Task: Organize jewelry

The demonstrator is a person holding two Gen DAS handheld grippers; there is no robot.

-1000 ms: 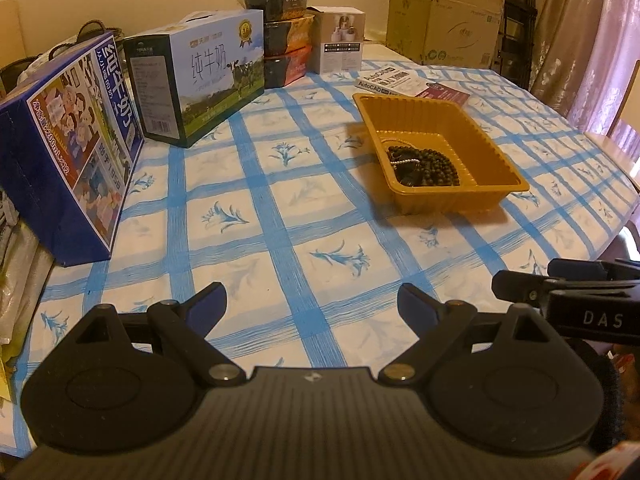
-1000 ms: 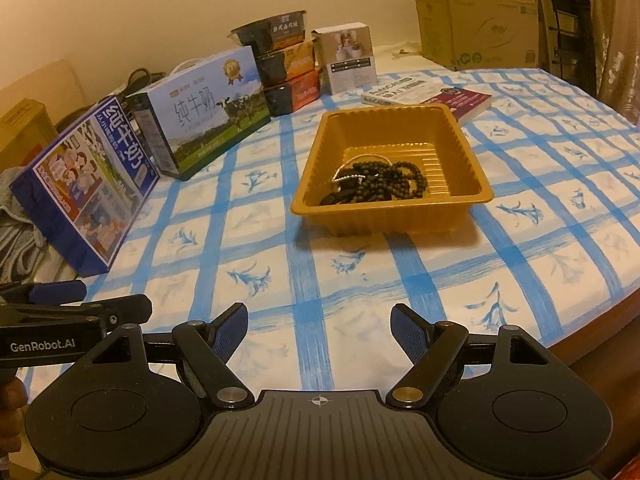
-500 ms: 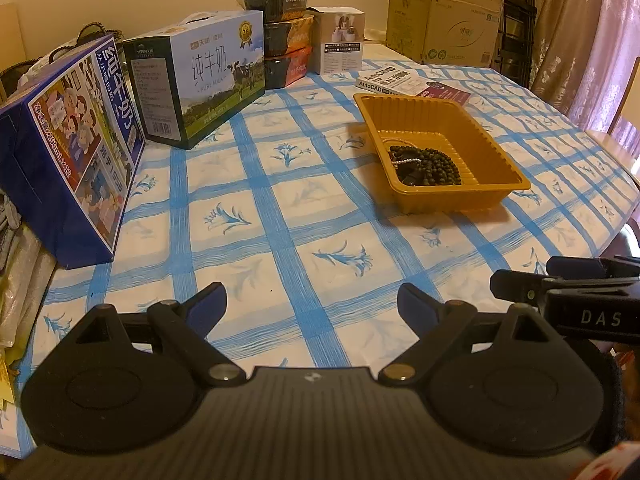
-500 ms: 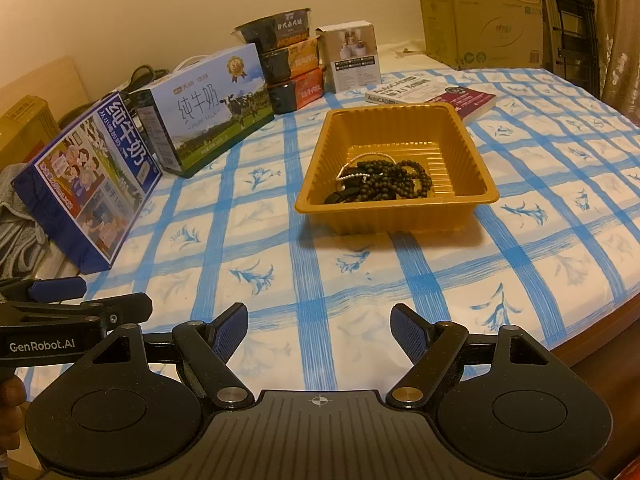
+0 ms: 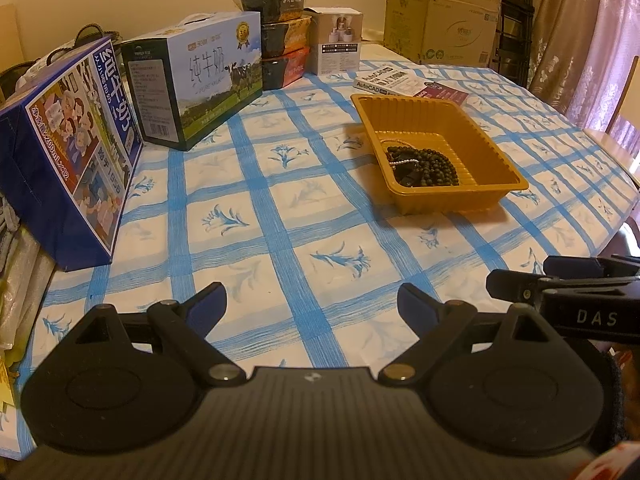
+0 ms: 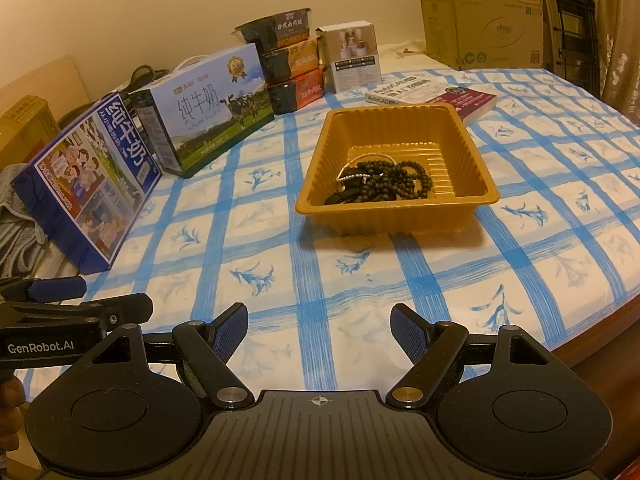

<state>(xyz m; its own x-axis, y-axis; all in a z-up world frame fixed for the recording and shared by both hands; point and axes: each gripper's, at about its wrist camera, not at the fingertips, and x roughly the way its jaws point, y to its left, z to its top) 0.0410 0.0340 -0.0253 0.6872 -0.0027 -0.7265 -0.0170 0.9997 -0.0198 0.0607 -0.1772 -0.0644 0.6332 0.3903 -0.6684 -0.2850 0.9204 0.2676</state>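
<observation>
Nothing moved, both hand-held grippers (image 5: 312, 304) (image 6: 319, 328) open, empty, beads (image 6: 384, 180) well ahead in tray (image 6: 396, 212)

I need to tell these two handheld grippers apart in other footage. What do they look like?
Both are matte black with ribbed bodies, two round discs and blue finger pads. The left gripper shows white "GenRobot.AI" lettering on its side in the right wrist view; the right gripper shows white "DAS" in the left wrist view.
</observation>
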